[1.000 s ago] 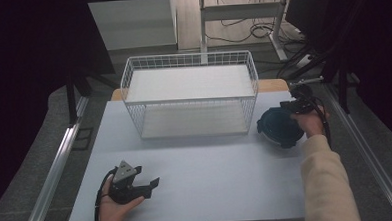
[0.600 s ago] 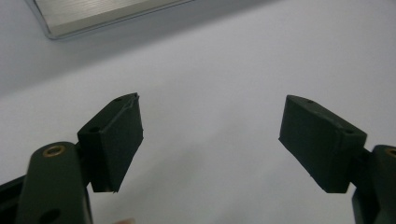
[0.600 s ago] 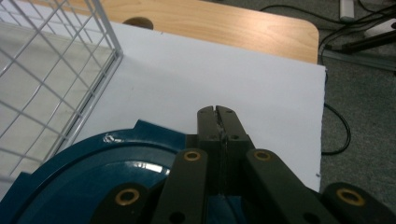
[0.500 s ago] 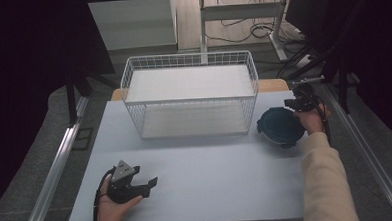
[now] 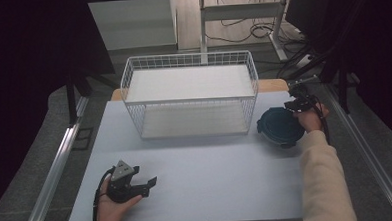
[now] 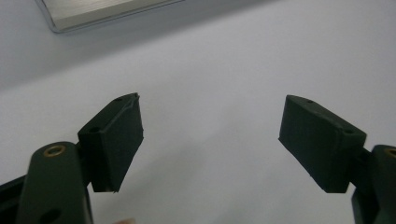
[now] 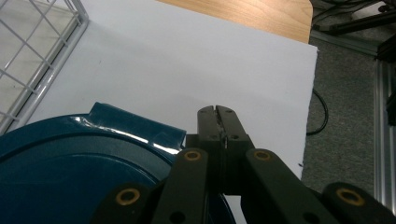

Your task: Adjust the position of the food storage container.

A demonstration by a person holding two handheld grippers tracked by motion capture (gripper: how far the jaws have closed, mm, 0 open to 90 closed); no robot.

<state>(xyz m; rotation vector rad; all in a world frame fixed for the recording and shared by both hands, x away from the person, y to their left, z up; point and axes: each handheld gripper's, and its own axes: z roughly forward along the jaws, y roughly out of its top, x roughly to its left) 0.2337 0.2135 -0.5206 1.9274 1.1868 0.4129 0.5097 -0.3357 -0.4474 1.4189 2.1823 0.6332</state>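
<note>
A dark blue round bowl [image 5: 279,127] is at the table's right side, just beside the wire basket; in the right gripper view the blue bowl [image 7: 70,172] fills the lower left. My right gripper [image 5: 295,103] is at the bowl's far right rim. Its jaws are pressed together over that rim, as the right gripper [image 7: 217,114] shows close up. Near the front left of the table my left gripper [image 5: 148,186] rests in a hand. This left gripper [image 6: 210,140] is open with only bare white tabletop between its pads.
A white wire basket [image 5: 191,98] stands at the back middle of the white table [image 5: 212,180]. A wooden edge [image 7: 243,11] shows beyond the white top. A metal rail [image 5: 54,171] runs along the left side, and cables lie on the floor at the right.
The right gripper and the blue bowl have shifted slightly and sit a little lower. The left hand has stayed still.
</note>
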